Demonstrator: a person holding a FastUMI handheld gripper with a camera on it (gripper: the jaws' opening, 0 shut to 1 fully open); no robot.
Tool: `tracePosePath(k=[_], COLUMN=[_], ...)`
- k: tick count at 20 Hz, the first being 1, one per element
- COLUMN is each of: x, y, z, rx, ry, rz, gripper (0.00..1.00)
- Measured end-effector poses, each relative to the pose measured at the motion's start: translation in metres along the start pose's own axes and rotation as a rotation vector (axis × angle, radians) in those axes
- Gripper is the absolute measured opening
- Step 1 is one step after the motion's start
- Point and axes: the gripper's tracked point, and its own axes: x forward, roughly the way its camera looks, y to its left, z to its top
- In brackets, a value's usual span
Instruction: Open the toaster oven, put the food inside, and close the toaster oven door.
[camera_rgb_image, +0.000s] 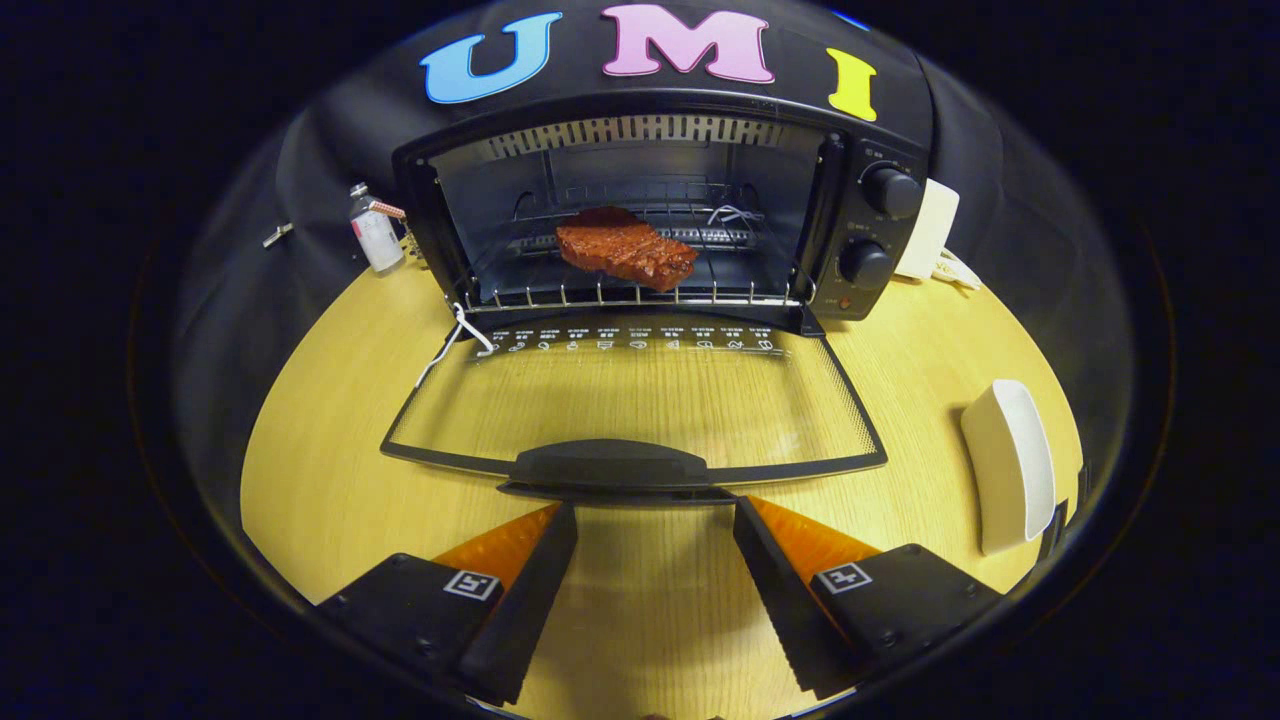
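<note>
Toaster oven (640, 215): seen in the gripper view at twelve o'clock from the fingers, set at the far side of the wooden table (330, 440), against the black cloth wall.
Door (630, 400): folded fully down, its glass pane lying flat toward the gripper; its dark handle (610, 465) is found just ahead of the fingertips.
Food (626, 248): a reddish-brown slab with grill marks, laid on the wire rack (640, 292) inside the open cavity.
Knobs (890, 190): two dark dials are stacked on the control panel, at about one o'clock.
Gripper (655, 510): its fingers are held spread apart, nothing being pinched between them; the tips flank the near edge of the handle, and whether it is touched cannot be told.
Bottle (376, 232): a small one is stood at eleven o'clock, just beside the oven's wall.
White object (1010, 465): laid on the table at three o'clock, well apart from the oven.
White plug block (928, 230): placed at one o'clock, just beside the control panel.
</note>
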Motion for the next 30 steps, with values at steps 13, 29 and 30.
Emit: tracePosePath(k=[13, 29, 30], x=[-0.092, -0.288, -0.296], y=[0.003, -0.079, -0.089], z=[0.192, 0.256, 0.251], rx=[-0.009, -0.016, -0.011], ry=[-0.346, -0.779, -0.786], rz=[0.113, 0.072, 0.058], gripper=[0.99, 0.98, 0.98])
